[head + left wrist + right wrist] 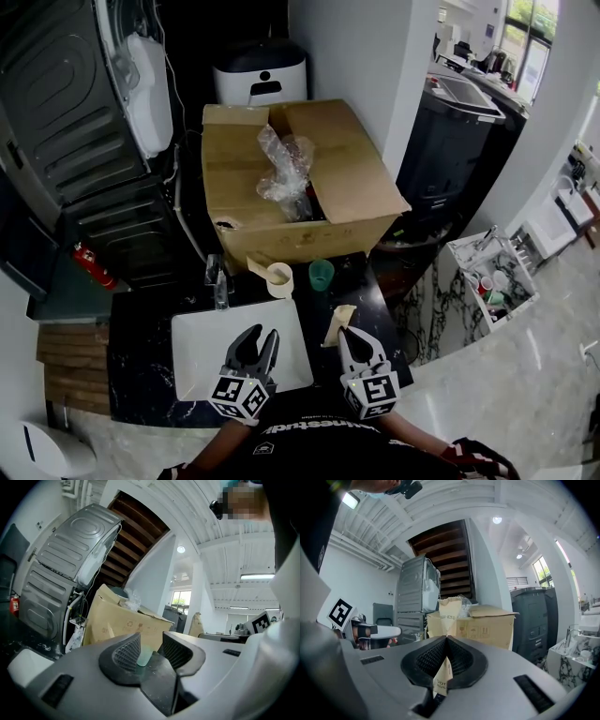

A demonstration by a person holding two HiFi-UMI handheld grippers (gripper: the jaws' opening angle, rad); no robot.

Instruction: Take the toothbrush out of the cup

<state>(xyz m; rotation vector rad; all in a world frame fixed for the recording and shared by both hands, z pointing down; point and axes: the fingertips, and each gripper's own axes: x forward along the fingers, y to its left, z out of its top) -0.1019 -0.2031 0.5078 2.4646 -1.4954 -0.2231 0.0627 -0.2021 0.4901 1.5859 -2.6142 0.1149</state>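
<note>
the right hand-held gripper (446,641) is clenched on a kraft-paper toothbrush packet (449,613). it pinches the packet low down, so the paper stands upright between the pads. the brush itself is hidden inside the paper. in the head view the packet is clear of the green cup (322,274), which stands further back on the dark bench (141,337), so the removal looks done.

the left hand-held gripper (263,334) is released, its jaws apart with nothing between them. it is held over the white basin (202,352) and pointed toward the cup, probably just standing by.

counted: two hand-held grippers, one packet, one green cup, one cardboard box (347,178), and one pale round thing (278,278) beside the cup.
</note>
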